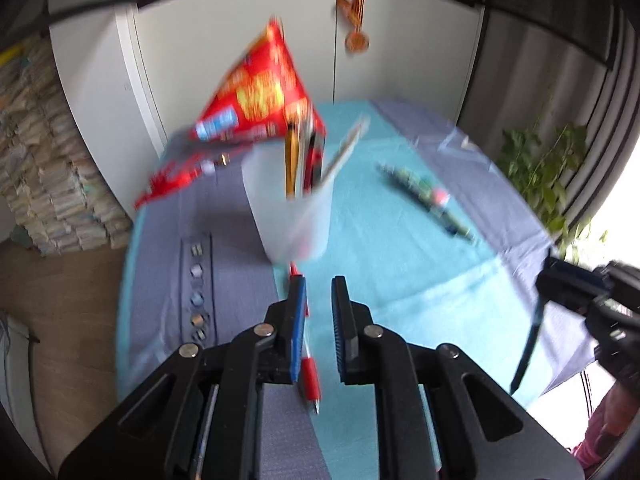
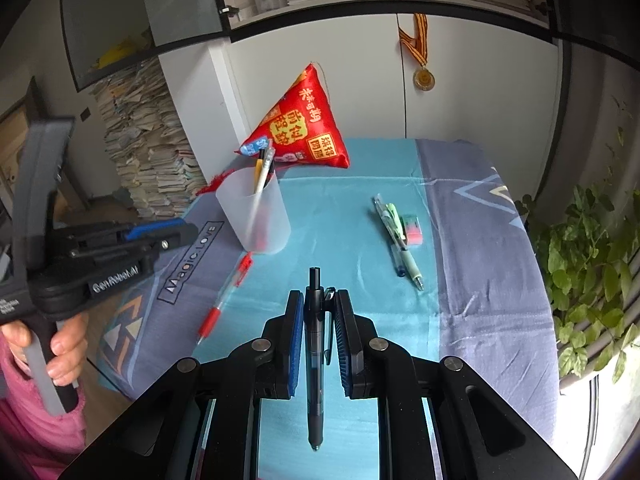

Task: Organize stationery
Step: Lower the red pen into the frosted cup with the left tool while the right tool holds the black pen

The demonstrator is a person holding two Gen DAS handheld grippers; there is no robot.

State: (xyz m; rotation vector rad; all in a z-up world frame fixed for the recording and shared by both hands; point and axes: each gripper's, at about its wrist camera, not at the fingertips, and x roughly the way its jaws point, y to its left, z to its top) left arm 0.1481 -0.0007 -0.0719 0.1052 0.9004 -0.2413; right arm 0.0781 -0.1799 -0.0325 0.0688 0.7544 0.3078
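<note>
Now: right gripper (image 2: 318,300) jaws clamp one black pen (image 2: 315,356) | left gripper (image 1: 319,292) jaws together, empty.

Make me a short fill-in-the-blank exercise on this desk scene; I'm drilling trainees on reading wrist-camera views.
1. The right gripper is shut on a ____ pen.
2. The loose red pen lies on the cloth just in front of the translucent ____.
3. A ____ hangs on the white cabinet behind the table.

Missing words: black; cup; medal
</note>
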